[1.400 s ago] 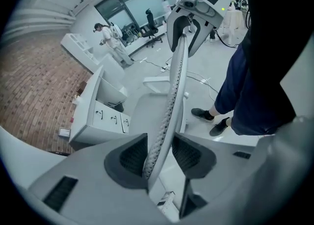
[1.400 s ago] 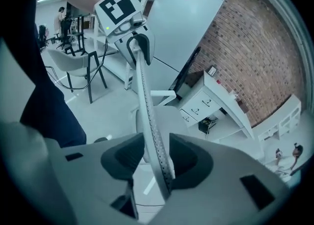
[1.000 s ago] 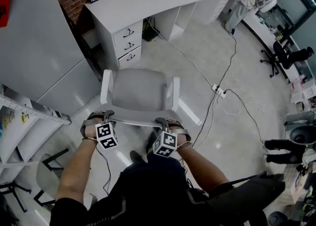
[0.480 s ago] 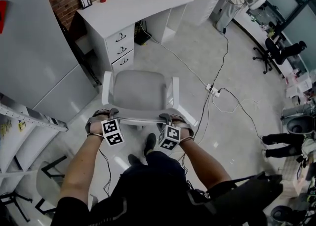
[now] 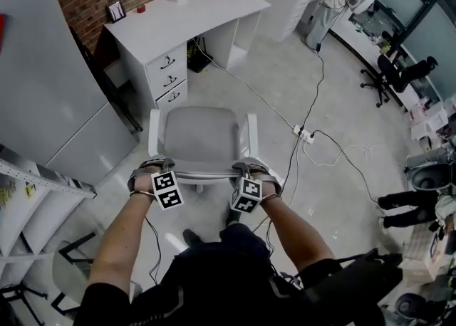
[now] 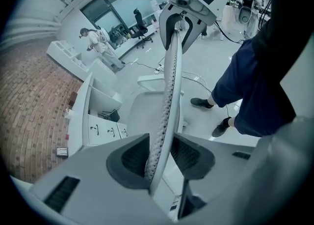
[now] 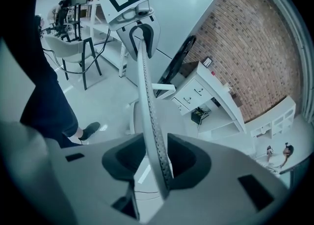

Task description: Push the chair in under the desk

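The chair (image 5: 201,132), well short of the desk (image 5: 192,11), is held by its backrest (image 5: 203,173): the jaws of the left gripper (image 5: 153,166) have just been closing on it, and the right gripper (image 5: 251,169) is clamped there too. Pushed unevenly, it could be swung into the drawer unit (image 5: 171,75).

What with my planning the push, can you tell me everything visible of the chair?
The chair is pale grey: padded seat, two white armrests, thin perforated backrest. It stands upright, facing the desk but short of it. The left tool, whose jaws have just been closing, and the right tool each clamp the backrest's top edge.
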A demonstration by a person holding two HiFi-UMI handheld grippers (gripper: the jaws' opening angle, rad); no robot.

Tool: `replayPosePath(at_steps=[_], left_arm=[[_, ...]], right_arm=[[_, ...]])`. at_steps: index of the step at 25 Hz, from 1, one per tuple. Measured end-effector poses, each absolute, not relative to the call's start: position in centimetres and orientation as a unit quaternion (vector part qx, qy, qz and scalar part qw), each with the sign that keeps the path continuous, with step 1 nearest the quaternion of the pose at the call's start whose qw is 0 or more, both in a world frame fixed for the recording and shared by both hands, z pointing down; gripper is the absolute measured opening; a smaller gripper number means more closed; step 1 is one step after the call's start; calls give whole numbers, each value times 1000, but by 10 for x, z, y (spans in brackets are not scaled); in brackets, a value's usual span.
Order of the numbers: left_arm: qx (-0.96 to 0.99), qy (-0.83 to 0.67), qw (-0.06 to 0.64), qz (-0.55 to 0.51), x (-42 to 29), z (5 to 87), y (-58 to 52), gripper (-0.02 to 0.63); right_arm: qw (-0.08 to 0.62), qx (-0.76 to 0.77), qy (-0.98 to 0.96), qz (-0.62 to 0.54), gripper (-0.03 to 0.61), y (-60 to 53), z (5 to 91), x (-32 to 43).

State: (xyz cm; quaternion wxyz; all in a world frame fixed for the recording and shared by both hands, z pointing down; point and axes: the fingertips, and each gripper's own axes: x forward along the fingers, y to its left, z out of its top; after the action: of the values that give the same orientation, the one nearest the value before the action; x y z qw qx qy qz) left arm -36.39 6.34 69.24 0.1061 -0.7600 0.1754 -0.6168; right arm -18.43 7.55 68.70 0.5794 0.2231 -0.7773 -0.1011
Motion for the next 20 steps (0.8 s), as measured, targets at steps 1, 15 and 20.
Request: replayPosePath(at_steps=[1,15,20], left_arm=[[-760,177,109,-615,-362,692,61,138],[-754,167,74,-631,-302,697,4,128],[-753,161,71,-634,-279,698,-16,124]], right_arm=[[580,223,-777,-102,141,72,687,-182],[585,217,-775,-100,147,4,692,-119],[589,207,-776,-88,147,-17,692,-96]])
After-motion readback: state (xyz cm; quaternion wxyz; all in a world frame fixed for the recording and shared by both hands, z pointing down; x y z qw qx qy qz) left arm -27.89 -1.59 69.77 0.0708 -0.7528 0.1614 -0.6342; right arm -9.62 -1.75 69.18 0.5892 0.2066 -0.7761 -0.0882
